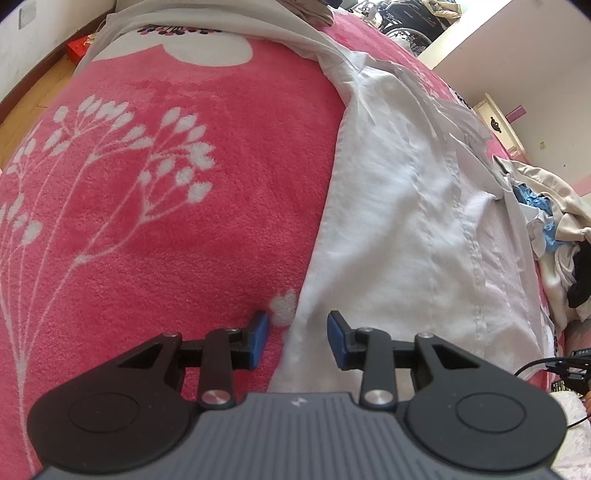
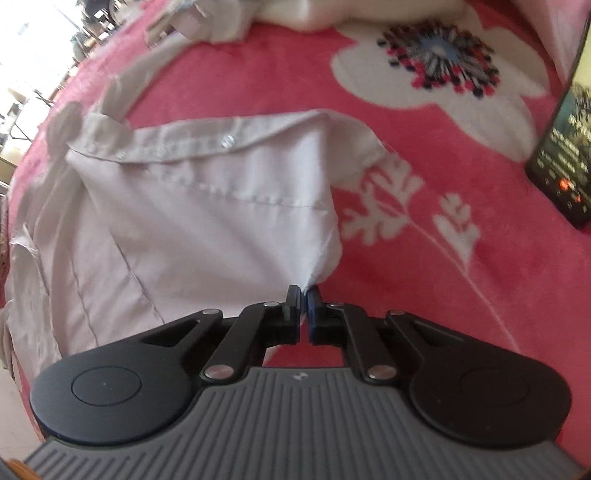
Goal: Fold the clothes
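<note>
A white button-up shirt point(image 1: 399, 221) lies spread on a pink floral blanket point(image 1: 166, 240). My left gripper point(image 1: 297, 326) stands open low over the shirt's near left edge, one blue pad over the blanket and the other over the cloth, neither pressing. In the right wrist view the shirt point(image 2: 207, 229) shows its button placket and a seam. My right gripper point(image 2: 303, 295) is shut on a pinched corner of the shirt's right edge, and the cloth rises in a drawn-up peak to the fingertips.
A heap of mixed clothes point(image 1: 554, 229) sits to the right of the shirt. A lit phone point(image 2: 565, 147) lies on the blanket point(image 2: 461, 295) at the right. Pale folded cloth point(image 2: 325, 11) lies at the far end. Wood floor point(image 1: 33, 96) shows past the bed's left edge.
</note>
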